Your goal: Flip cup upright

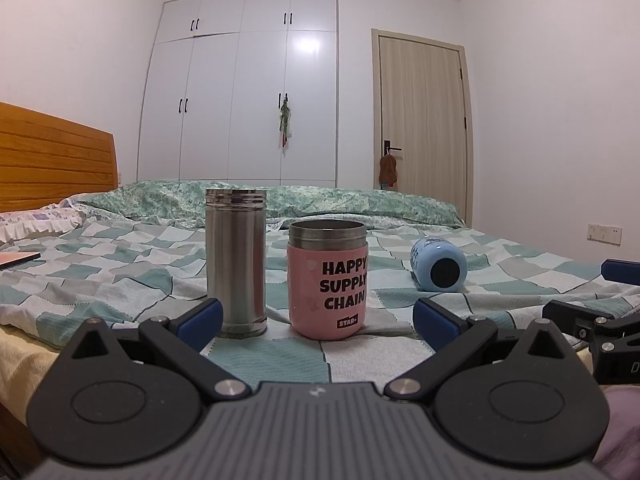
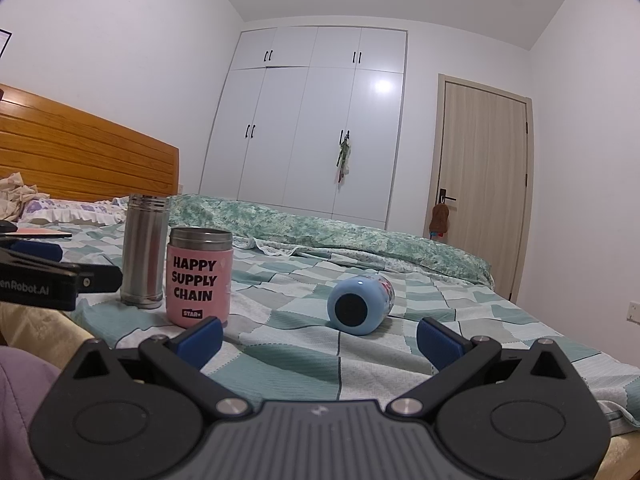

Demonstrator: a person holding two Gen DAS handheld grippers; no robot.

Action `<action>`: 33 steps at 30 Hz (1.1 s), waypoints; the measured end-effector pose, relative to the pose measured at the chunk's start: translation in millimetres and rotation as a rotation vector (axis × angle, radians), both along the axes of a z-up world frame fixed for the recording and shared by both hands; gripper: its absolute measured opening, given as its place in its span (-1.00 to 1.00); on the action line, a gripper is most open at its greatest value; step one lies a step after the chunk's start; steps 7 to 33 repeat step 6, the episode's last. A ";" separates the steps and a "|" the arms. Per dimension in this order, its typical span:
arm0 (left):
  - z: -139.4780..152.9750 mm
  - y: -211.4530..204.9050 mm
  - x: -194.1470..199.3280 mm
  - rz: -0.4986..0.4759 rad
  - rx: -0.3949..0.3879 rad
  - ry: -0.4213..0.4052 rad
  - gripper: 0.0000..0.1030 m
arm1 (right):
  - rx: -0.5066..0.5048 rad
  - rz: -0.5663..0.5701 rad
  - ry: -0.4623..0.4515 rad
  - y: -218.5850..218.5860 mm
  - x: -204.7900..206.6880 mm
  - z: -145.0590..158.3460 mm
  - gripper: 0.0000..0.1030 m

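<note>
A light blue cup (image 1: 439, 265) lies on its side on the checked bedspread, its dark base facing me; in the right wrist view the blue cup (image 2: 360, 305) lies just beyond my fingers. A pink cup (image 1: 327, 278) marked HAPPY SUPPLY CHAIN stands upright, also in the right wrist view (image 2: 199, 277). A steel flask (image 1: 236, 262) stands upright left of it, also in the right wrist view (image 2: 145, 251). My left gripper (image 1: 318, 318) is open and empty, just short of the pink cup and flask. My right gripper (image 2: 319, 340) is open and empty, near the blue cup.
The bed (image 1: 120, 264) carries a rumpled green quilt (image 1: 340, 200) at the back and a wooden headboard (image 1: 52, 156) at left. A flat pink item (image 1: 18, 259) lies at far left. A white wardrobe (image 1: 240, 92) and a door (image 1: 422, 120) stand behind.
</note>
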State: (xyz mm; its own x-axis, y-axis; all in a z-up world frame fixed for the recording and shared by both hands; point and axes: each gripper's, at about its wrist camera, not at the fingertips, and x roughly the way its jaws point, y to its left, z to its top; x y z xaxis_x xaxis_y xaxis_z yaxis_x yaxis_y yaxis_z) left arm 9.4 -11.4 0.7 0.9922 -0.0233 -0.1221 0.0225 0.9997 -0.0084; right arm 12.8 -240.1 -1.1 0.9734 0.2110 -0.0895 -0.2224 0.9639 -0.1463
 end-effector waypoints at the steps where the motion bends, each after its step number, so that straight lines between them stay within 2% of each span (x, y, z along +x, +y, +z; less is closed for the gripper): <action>1: -0.1 0.0 -0.7 0.000 0.000 -0.003 1.00 | 0.000 0.000 -0.001 -0.4 0.0 0.1 1.00; 33: 0.0 0.8 -1.4 -0.002 -0.001 -0.006 1.00 | 0.000 0.000 -0.001 -0.3 0.0 0.1 1.00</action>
